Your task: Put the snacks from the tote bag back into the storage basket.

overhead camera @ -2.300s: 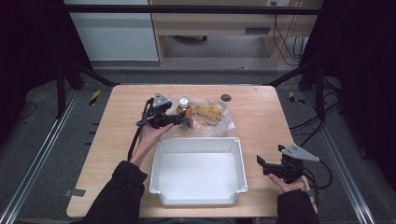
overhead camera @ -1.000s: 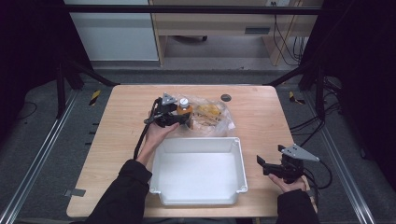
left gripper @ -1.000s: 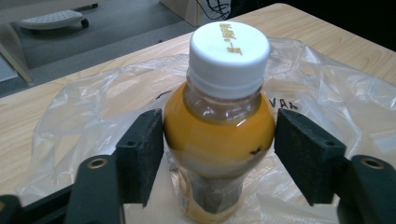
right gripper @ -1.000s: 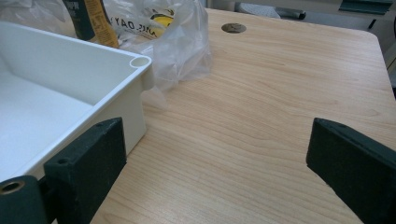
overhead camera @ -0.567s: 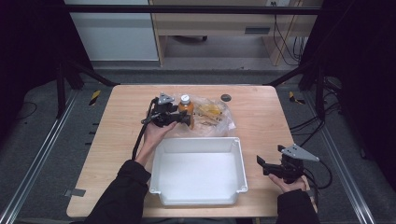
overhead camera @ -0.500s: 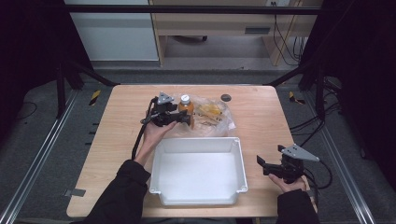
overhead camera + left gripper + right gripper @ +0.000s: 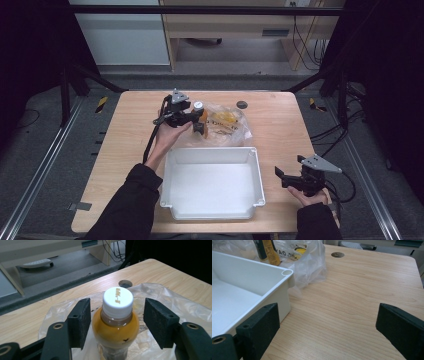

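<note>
1. Left gripper point(image 7: 116, 323) spread wide around a bottle point(image 7: 115, 325) of orange-yellow drink with a white cap point(image 7: 117, 301); pads point(image 7: 80, 321) on either side of the neck and shoulder, gaps visible on both sides, nothing clamped.
2. Seen from the high view: left gripper point(image 7: 200, 121) at the far middle of the wooden table point(image 7: 130, 150), bottle point(image 7: 200, 117) upright at the near-left edge of a clear plastic bag point(image 7: 227, 125).
3. Right gripper point(image 7: 327, 330) also wide open, empty, jaws over bare tabletop just right of the white tray point(image 7: 249, 285); in the high view, right gripper point(image 7: 281, 176) low at the table's near-right corner, held in the right hand point(image 7: 310, 192).
4. Compared with 2.3 s ago: left gripper slightly farther toward the far edge and more closely lined up on the bottle; bottle, bag and tray in the same places; right gripper unmoved.
5. Compared with 0.5 s ago: no visible shift in either gripper or in any object.
6. Count: two grippers, one bottle, one white cap, one plastic bag with yellow printed contents too blurred to identify, one white rectangular tray point(image 7: 212, 182) empty inside, one round cable hole point(image 7: 242, 104) in the tabletop beyond the bag.
7. Bag touching the tray's far-right corner in the right gripper view point(image 7: 307, 262).
</note>
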### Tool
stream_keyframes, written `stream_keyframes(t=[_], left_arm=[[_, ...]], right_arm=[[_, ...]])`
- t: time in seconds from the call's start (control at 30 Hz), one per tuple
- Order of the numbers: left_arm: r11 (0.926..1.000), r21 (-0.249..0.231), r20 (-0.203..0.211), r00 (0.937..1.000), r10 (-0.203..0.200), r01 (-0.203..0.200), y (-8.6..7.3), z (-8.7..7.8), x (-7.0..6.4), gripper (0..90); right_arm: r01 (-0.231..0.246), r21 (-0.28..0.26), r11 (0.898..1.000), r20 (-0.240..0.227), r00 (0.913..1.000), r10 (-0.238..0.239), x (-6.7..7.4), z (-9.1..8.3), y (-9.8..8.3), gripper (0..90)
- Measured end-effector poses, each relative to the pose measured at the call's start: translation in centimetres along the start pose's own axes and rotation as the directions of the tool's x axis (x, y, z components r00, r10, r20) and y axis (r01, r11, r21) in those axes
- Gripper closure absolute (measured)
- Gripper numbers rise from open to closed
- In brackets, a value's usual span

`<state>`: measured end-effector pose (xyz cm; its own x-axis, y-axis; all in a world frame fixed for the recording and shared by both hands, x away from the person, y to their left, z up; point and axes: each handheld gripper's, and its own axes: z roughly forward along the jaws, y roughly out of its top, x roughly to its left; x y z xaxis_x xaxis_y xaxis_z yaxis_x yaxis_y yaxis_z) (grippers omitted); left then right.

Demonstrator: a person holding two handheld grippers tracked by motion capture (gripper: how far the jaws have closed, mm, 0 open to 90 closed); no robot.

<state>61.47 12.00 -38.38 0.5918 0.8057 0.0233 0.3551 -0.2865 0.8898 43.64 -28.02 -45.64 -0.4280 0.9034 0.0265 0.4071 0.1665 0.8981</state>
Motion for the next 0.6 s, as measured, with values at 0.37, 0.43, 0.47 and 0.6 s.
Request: stream_keyframes(t=[0.37,0.43,0.47,0.6], left_arm=[[0.9996,-0.002,0.01,0.9995,-0.029,0.029,-0.4,1.3,0.5,42.4],[0.9986,-0.004,0.043,0.9977,-0.053,0.053,-0.7,1.6,0.7,44.7],[0.9988,-0.009,0.044,0.9978,-0.049,0.049,-0.7,1.7,0.7,46.3],[0.9989,-0.031,0.039,0.9987,-0.033,0.034,-0.6,1.7,0.5,51.8]], right_arm=[[-0.001,-0.001,1.0,-0.001,1.0,0.001,0.0,0.0,0.0,5.4],[0.001,0.001,1.0,-0.001,1.0,-0.001,0.0,0.0,0.0,5.5],[0.0,0.001,1.0,-0.001,1.0,0.0,0.0,0.0,0.0,5.5],[0.0,0.0,1.0,-0.003,1.0,0.0,0.0,0.0,0.0,5.5]])
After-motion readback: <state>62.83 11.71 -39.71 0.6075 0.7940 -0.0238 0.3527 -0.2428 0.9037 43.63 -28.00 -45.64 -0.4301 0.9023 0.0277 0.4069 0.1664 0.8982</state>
